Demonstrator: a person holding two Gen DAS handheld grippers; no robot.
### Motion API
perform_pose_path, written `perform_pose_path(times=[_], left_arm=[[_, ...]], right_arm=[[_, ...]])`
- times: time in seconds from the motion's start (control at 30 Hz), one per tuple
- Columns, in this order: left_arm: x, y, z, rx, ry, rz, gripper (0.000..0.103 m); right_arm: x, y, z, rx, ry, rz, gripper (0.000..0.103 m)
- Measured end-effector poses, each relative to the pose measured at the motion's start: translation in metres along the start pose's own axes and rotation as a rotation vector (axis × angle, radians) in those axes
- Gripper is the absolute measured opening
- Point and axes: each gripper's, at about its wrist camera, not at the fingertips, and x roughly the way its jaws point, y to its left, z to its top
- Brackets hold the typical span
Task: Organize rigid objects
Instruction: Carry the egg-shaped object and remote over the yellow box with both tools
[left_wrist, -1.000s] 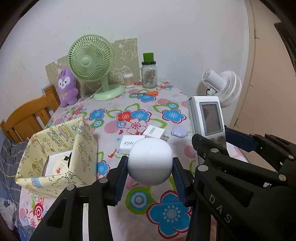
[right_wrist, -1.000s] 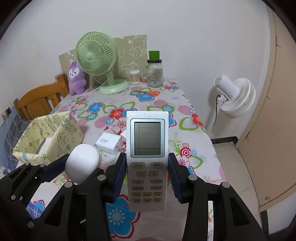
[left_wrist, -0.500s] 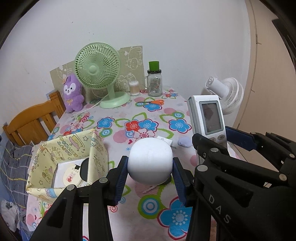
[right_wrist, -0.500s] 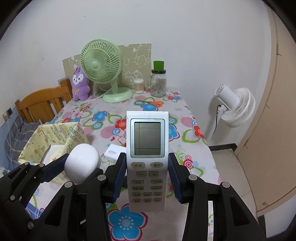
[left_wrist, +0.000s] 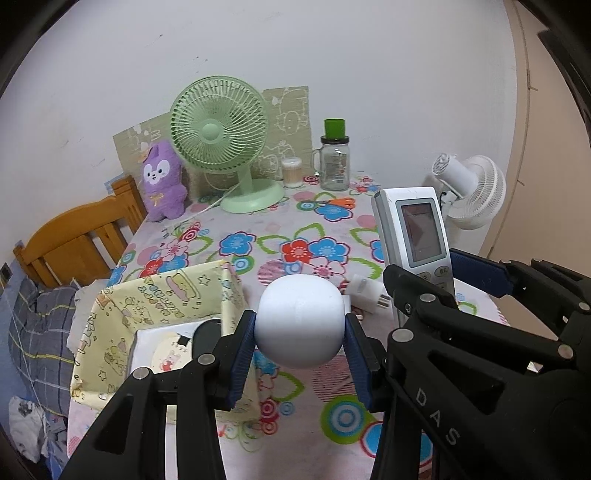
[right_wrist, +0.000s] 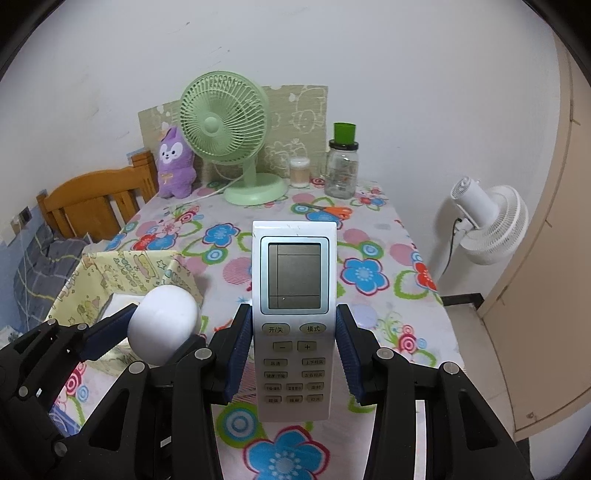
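Observation:
My left gripper (left_wrist: 300, 332) is shut on a round white object (left_wrist: 300, 322), held above the flowered tablecloth (left_wrist: 295, 251) just right of the yellow patterned box (left_wrist: 159, 295). The same white object (right_wrist: 164, 325) shows at the left of the right wrist view. My right gripper (right_wrist: 294, 347) is shut on a white remote control (right_wrist: 294, 317), upright with its screen facing me; that remote (left_wrist: 413, 229) stands at the right of the left wrist view. A white charger plug (left_wrist: 367, 295) lies on the cloth behind the white object. Inside the box sit a white item and a dark round one.
At the table's back stand a green desk fan (left_wrist: 221, 133), a purple plush (left_wrist: 162, 181), a glass jar with a green lid (left_wrist: 334, 158) and a small cotton-swab tub (left_wrist: 291, 171). A wooden chair (left_wrist: 74, 240) is at the left, a white floor fan (right_wrist: 487, 221) at the right.
Both grippers have drawn back and risen from the table with their objects still held; the box now sits nearer the left gripper, and the 45W charger is hidden behind the white object.

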Motion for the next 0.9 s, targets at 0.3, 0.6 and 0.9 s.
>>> perform_pose_path(times=[0.3, 0.6, 0.9], left_arm=[[0.005, 0.035, 0.001, -0.023, 0.009, 0.028, 0.048], [0.015, 0.069, -0.003, -0.046, 0.039, 0.063, 0.048], [0.023, 0.104, -0.009, -0.085, 0.063, 0.085, 0.048]], right_arm=[[0.014, 0.034, 0.012, -0.034, 0.007, 0.029, 0.047], [0.035, 0.07, 0.018, -0.066, 0.03, 0.072, 0.047], [0.052, 0.105, 0.022, -0.087, 0.057, 0.098, 0.047]])
